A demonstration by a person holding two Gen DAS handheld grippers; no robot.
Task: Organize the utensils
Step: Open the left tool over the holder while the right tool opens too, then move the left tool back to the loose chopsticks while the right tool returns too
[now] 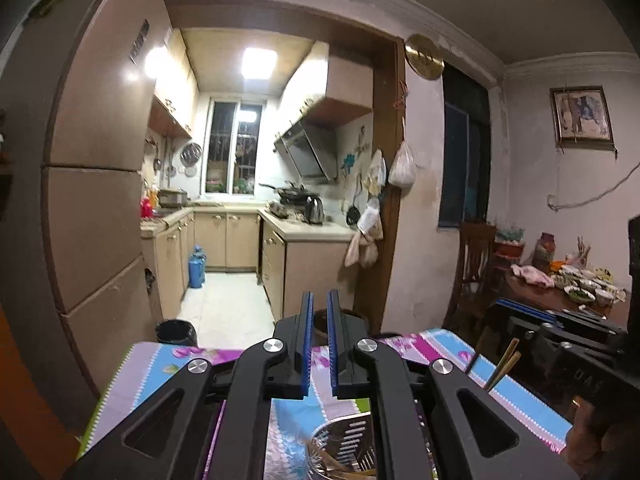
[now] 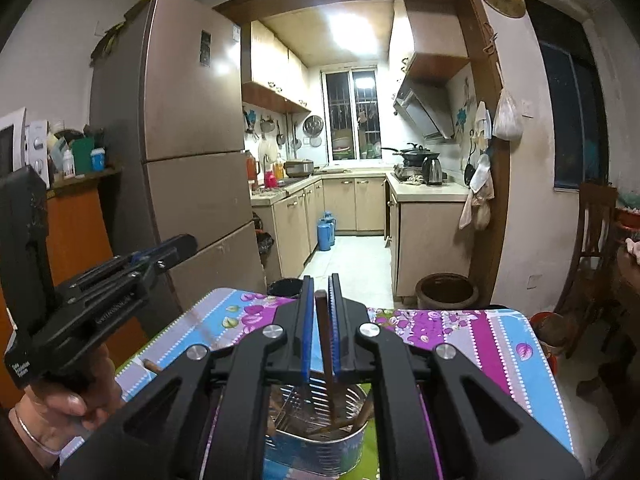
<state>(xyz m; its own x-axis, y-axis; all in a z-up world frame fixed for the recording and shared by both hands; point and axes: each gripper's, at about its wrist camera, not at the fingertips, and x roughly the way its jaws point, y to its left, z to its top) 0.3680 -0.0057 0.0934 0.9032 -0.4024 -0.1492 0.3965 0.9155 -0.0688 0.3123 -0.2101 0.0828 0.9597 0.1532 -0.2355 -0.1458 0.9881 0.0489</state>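
Note:
A perforated metal utensil holder (image 2: pixel 320 454) stands on the table with the floral cloth (image 2: pixel 460 332), with several chopsticks leaning inside. My right gripper (image 2: pixel 320 280) is above it, shut on a brown chopstick (image 2: pixel 323 336) whose lower end reaches down into the holder. In the left wrist view the holder (image 1: pixel 340 436) lies just below my left gripper (image 1: pixel 319 296), which is shut with nothing seen between its blue pads. The right gripper (image 1: pixel 508 312) shows at the right with chopsticks (image 1: pixel 505 362) hanging beneath it. A hand holds the left gripper (image 2: pixel 186 244) at the left. A brown stick end (image 2: pixel 152 366) lies on the cloth.
Beyond the table's far edge stand a black bin (image 2: pixel 285 287) and a brown crock (image 2: pixel 446 290). A tall fridge (image 2: pixel 188 140) rises at the left beside the kitchen doorway. A wooden chair (image 1: pixel 474 264) and a dining table with dishes (image 1: pixel 560 292) are at the right.

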